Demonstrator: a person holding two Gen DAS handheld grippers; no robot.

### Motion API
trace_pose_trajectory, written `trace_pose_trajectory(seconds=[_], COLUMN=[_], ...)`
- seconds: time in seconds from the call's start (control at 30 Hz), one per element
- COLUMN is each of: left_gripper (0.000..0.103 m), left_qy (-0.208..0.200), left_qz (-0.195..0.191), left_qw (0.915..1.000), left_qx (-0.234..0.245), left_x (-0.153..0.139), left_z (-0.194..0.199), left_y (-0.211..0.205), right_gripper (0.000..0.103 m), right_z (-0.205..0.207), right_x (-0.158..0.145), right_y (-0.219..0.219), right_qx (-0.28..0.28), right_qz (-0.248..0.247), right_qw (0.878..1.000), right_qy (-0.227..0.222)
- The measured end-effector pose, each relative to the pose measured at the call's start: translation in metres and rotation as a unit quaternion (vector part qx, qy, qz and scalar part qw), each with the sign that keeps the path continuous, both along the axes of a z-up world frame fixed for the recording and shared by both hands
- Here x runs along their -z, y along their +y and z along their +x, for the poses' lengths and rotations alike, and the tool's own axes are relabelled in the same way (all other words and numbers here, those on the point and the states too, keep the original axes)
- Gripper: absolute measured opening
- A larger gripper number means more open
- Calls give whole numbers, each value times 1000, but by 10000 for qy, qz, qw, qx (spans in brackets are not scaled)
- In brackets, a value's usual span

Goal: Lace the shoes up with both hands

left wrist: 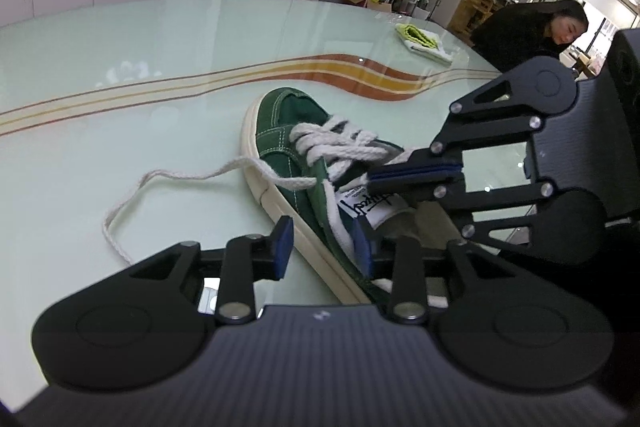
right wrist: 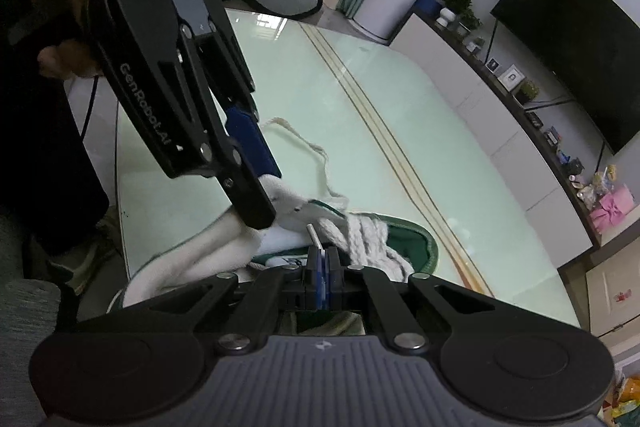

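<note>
1. The left gripper (left wrist: 325,247) stands wide open, its pads straddling the side wall of a green shoe (left wrist: 296,147).
2. The right gripper (right wrist: 322,277) is pinched tight on a white lace end (right wrist: 313,235) above the shoe's tongue.
3. The shoe lies on a pale glass table (left wrist: 140,39), another lace end (left wrist: 132,203) trailing loose.
4. A folded cloth (left wrist: 424,43) lies far across the table.

A green shoe (left wrist: 296,147) lies on the pale glass table (left wrist: 120,67) w/ white laces (left wrist: 332,143). One loose lace end (left wrist: 132,203) trails off to the left. The left gripper (left wrist: 324,243) is wide open around the shoe's side. The right gripper (left wrist: 416,171) is closed on a lace by the tongue.
</note>
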State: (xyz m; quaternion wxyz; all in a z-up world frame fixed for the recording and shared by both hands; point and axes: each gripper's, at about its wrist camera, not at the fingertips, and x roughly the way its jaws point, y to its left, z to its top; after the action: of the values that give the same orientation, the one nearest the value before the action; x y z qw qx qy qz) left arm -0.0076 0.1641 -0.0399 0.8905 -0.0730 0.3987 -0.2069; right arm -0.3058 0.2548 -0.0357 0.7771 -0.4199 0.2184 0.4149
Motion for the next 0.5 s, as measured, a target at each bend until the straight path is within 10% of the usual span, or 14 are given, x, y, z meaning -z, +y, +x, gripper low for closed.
trace_pose_trajectory(seconds=[0.5], left_gripper=[34], left_qy=[-8], left_qz=[-29], left_qw=[10000], left_qx=[15], left_x=[3], left_z=[1], left_y=[0], right_gripper=[15], right_z=[0], right_x=[-3], right_y=[1], right_qx=[27], right_qz=[-292], right_qw=[9995], right_qy=[-78])
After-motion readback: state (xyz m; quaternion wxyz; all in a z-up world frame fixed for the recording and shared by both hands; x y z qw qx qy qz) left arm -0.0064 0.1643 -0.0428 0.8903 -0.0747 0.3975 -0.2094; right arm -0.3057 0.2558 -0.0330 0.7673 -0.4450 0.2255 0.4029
